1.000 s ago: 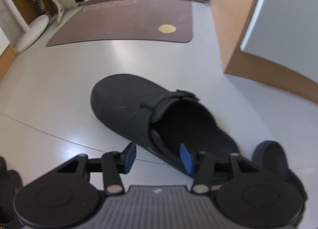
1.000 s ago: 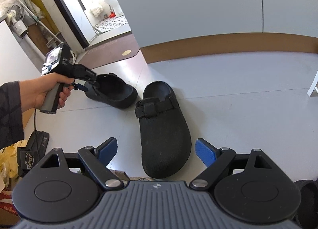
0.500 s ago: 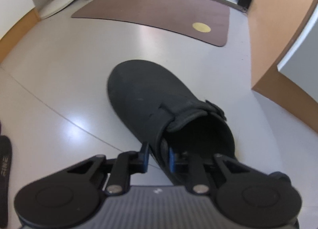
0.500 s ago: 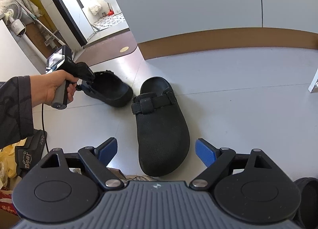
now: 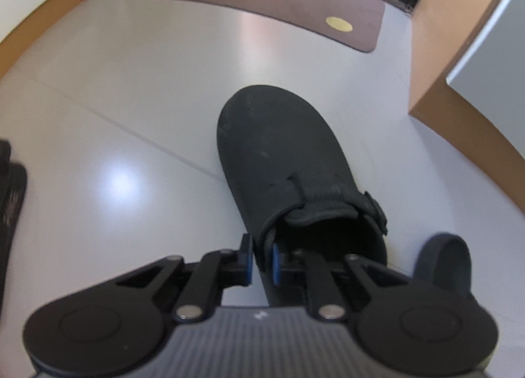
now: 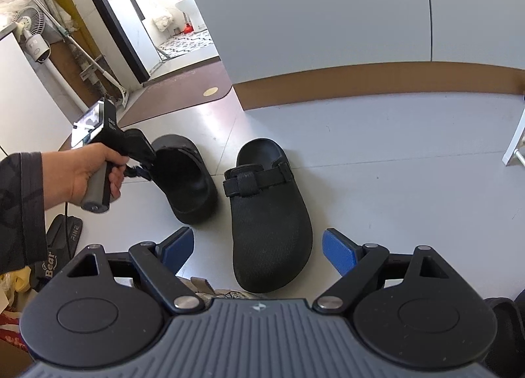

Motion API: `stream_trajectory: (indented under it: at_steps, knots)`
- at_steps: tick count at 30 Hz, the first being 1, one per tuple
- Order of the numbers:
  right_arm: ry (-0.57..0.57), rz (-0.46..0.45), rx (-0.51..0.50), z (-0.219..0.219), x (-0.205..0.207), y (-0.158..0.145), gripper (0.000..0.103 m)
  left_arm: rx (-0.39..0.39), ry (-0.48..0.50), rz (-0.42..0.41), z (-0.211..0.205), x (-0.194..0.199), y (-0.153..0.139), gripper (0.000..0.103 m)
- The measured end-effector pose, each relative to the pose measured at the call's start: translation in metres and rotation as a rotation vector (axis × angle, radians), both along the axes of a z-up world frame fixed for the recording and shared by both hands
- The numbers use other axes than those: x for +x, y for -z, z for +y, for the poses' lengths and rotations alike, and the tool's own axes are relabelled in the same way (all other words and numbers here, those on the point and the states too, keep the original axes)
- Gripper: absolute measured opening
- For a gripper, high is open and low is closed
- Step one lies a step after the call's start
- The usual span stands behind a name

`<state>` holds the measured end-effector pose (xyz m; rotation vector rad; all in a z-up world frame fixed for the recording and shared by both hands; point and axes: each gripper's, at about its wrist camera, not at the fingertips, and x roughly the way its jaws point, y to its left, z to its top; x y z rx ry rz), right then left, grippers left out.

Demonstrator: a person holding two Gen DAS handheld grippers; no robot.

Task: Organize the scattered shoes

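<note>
Here, the left gripper point(image 5: 262, 261) is clamped on the side wall of a black clog point(image 5: 288, 161), one blue pad point(image 5: 275, 263) inside the shoe's opening and the other outside it; its jaws have just been closing, with that wall between them. Seen from the right wrist, a person's left hand point(image 6: 93, 173), in a dark patterned sleeve point(image 6: 21, 207), holds that gripper point(image 6: 139, 161) at the rim of the same clog point(image 6: 187, 181), which appears tipped up on one side on the pale grey floor point(image 6: 393, 188). Just beside it, to its right in that view, lies the second black clog point(image 6: 267, 224), flat on its sole, strap and buckle across the top, toe pointing toward the camera. The two shoes lie close together without touching. The right gripper point(image 6: 257, 253) stands wide open with nothing between its blue pads, hovering near the toe of the second clog. Beyond the held clog, a brown doormat point(image 5: 279, 1) with a gold disc point(image 5: 339, 24) lies before a doorway, well apart from both shoes. To the left of the held clog, a dark slipper point(image 6: 62, 240) marked with white lettering sits at the frame's edge.
</note>
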<state>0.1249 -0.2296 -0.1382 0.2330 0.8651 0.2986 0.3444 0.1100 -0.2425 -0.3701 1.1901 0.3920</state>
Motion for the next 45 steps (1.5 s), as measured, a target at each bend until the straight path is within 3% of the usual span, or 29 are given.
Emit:
stream_trajectory:
  at_steps: [12,18,30,37,41,45]
  knots:
    - [0.006,-0.015,-0.037,-0.008,-0.008,-0.020,0.090,-0.091,0.005,0.051,-0.020,-0.046,-0.009,0.017]
    - [0.015,-0.013,-0.032,-0.012,-0.006,-0.036,0.090,-0.126,0.049,0.039,-0.027,-0.062,-0.041,0.020]
    - [0.066,-0.038,-0.032,-0.014,-0.018,-0.102,0.090,-0.089,0.080,-0.028,-0.042,-0.092,-0.145,0.040]
    - [0.027,-0.028,-0.043,0.008,-0.030,-0.168,0.090,-0.122,0.117,-0.071,-0.056,-0.138,-0.209,0.051]
    - [0.043,-0.021,-0.001,0.014,-0.036,-0.212,0.090,-0.114,0.114,-0.112,-0.055,-0.170,-0.253,0.060]
    - [0.088,0.031,0.068,0.021,-0.041,-0.237,0.090,-0.094,0.128,-0.145,-0.053,-0.199,-0.288,0.062]
